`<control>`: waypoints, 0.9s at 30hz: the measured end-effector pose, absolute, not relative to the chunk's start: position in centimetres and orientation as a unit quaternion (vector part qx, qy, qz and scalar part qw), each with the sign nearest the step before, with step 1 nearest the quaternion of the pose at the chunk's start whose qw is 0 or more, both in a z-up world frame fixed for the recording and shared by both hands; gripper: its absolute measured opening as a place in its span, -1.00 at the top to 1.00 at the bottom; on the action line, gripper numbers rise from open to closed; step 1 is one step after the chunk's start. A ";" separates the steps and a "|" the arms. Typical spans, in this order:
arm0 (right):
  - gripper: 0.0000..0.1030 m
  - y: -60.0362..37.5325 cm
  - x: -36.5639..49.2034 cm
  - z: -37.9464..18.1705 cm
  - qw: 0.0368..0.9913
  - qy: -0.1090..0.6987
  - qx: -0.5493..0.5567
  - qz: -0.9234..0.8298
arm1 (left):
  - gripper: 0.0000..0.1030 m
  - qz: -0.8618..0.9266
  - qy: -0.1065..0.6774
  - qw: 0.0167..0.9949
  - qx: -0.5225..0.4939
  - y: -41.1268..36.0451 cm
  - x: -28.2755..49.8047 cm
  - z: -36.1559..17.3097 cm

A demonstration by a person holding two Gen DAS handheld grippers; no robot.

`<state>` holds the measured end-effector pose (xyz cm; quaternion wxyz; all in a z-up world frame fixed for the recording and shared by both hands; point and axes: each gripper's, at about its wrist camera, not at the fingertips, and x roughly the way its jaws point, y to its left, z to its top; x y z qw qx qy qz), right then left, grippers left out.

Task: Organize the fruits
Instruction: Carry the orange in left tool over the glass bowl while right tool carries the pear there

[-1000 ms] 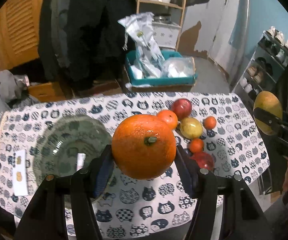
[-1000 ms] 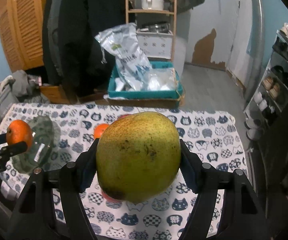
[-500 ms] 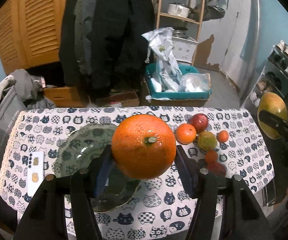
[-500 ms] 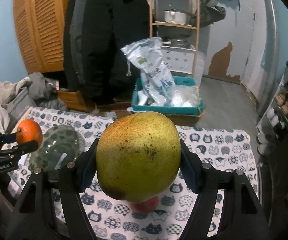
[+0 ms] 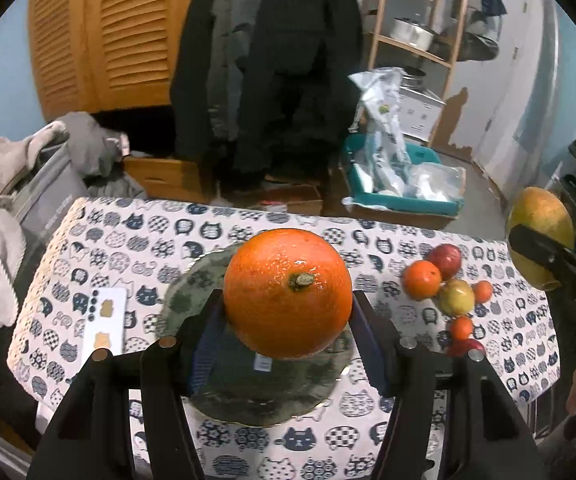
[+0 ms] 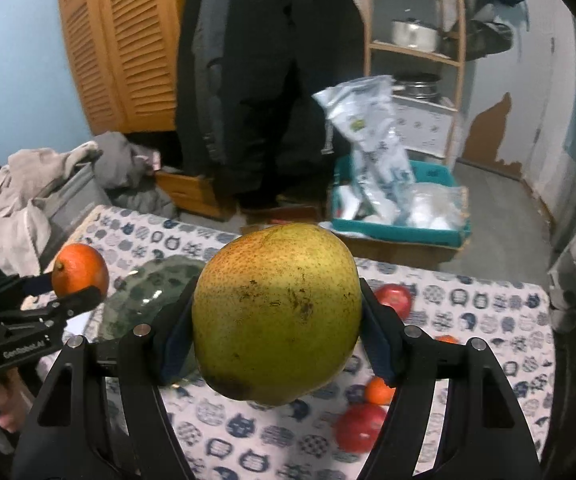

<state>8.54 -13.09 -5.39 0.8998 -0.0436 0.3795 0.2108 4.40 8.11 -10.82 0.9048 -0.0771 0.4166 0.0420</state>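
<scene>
My left gripper (image 5: 288, 320) is shut on a large orange (image 5: 288, 292) and holds it above a green glass plate (image 5: 223, 396) on the cat-print tablecloth (image 5: 127, 240). My right gripper (image 6: 277, 332) is shut on a yellow-green pear (image 6: 277, 316), held above the table; the pear also shows at the right edge of the left wrist view (image 5: 540, 236). The orange also shows at the left of the right wrist view (image 6: 79, 274). Several loose fruits lie right of the plate: a small orange (image 5: 422, 285), a red apple (image 5: 444, 257), a yellow-green fruit (image 5: 456, 297).
A white card (image 5: 103, 326) lies left of the plate. Beyond the table stand a teal crate of bags (image 5: 404, 184), a wooden shelf (image 5: 420, 28), hanging dark coats (image 5: 267, 60) and a pile of clothes (image 5: 27, 168). Red apples (image 6: 362, 426) lie under the pear.
Both grippers have swung left and pulled back with their fruit. The orange now hangs over the plate instead of right of it. The pear has moved leftwards, closer to the plate.
</scene>
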 end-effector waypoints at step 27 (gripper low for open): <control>-0.40 1.7 12.6 -17.4 0.817 0.496 -0.100 0.275 | -0.22 0.096 0.533 0.831 -0.130 16.1 7.7 -23.4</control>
